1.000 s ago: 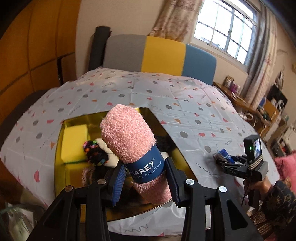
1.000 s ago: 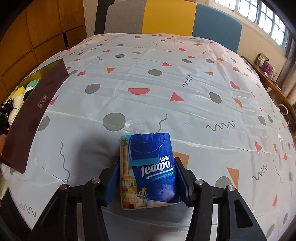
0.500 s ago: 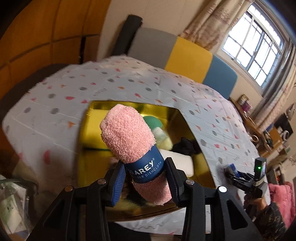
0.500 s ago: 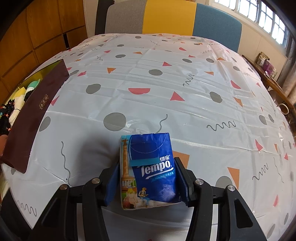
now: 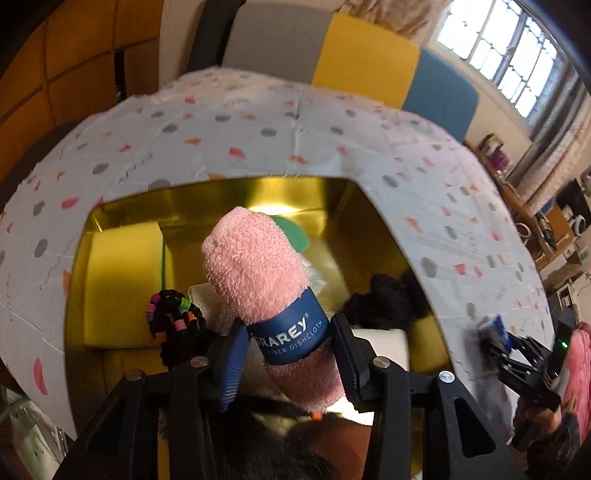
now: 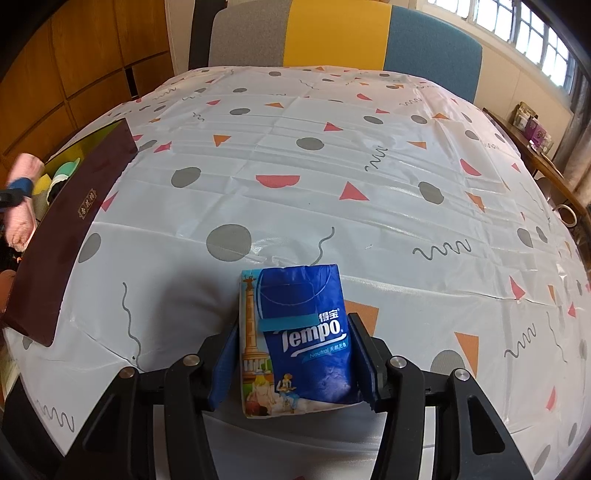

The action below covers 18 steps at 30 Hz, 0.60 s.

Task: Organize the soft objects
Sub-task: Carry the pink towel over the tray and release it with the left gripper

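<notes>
A pink rolled dishcloth [image 5: 255, 269] with a blue paper band stands tilted between the pads of my left gripper [image 5: 288, 354]. The jaws are opening, though the pads still touch the band. The roll hangs low inside the gold-lined box [image 5: 295, 192], over its contents, and also shows at the far left of the right wrist view as a pink roll [image 6: 22, 173]. My right gripper [image 6: 293, 332] is shut on a blue Tempo tissue pack [image 6: 299, 332], which rests on the patterned tablecloth [image 6: 332, 184]. From the left wrist view, the right gripper [image 5: 495, 339] sits to the box's right.
The box holds a yellow sponge [image 5: 122, 280], a black beaded hair tie [image 5: 173, 317], a black fluffy piece [image 5: 384, 302], a green item [image 5: 295, 236] and a white block [image 5: 380, 339]. Its maroon side [image 6: 70, 221] faces the right gripper. A grey, yellow and blue chair back [image 6: 332, 33] stands behind the table.
My left gripper has sunk toward the box with the pink roll, and the box now fills more of its view. The right gripper and the tissue pack have not moved.
</notes>
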Available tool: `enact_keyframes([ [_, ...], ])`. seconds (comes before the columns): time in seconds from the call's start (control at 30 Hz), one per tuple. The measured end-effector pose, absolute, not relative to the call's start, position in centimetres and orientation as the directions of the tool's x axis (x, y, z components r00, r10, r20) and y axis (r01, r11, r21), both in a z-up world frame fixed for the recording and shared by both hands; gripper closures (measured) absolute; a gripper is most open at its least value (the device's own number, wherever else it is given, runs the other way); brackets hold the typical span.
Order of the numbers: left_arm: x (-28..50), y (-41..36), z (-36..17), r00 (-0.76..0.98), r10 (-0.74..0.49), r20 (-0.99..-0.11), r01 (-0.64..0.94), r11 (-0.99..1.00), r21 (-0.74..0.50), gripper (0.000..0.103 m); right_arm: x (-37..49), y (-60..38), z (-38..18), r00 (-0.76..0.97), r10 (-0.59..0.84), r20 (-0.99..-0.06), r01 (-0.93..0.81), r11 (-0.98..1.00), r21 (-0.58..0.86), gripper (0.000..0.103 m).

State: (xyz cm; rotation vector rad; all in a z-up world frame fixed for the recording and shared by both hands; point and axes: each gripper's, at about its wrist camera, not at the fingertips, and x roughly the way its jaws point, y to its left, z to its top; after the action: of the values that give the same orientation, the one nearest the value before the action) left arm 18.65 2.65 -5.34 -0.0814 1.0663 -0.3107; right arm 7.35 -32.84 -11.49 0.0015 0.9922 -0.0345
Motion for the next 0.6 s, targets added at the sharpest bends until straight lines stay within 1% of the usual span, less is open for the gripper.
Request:
enact_keyframes([
  [0.17, 18.8, 2.9, -5.9, 0.442, -0.280, -0.852, 0.187, 0.958, -0.217, 0.046, 7.4, -32.8, -11.5, 0.546, -0.026, -0.837, 0.028, 1.000, -0.013, 0.048],
  [0.2, 18.5, 2.9, -5.6, 0.451, -0.283, -0.846, 0.189, 0.957, -0.220, 0.039, 7.4, -32.8, -11.5, 0.546, -0.026, -0.837, 0.028, 1.000, -0.012, 0.048],
  [0.23, 18.3, 2.9, -5.3, 0.458, -0.287, -0.841, 0.193, 0.956, -0.222, 0.036, 7.4, -32.8, -11.5, 0.547, -0.027, -0.837, 0.029, 1.000, -0.013, 0.048],
  [0.43, 16.3, 3.5, -3.0, 0.522, -0.273, -0.808, 0.179, 0.961, -0.209, 0.035, 7.4, -32.7, -11.5, 0.548, -0.034, -0.836, 0.032, 0.999, -0.020, 0.049],
  [0.6, 13.8, 4.2, -2.0, 0.555, -0.217, -0.803, 0.147, 0.976, -0.163, 0.034, 7.5, -32.5, -11.4, 0.540, -0.044, -0.840, 0.040, 0.999, -0.026, 0.050],
])
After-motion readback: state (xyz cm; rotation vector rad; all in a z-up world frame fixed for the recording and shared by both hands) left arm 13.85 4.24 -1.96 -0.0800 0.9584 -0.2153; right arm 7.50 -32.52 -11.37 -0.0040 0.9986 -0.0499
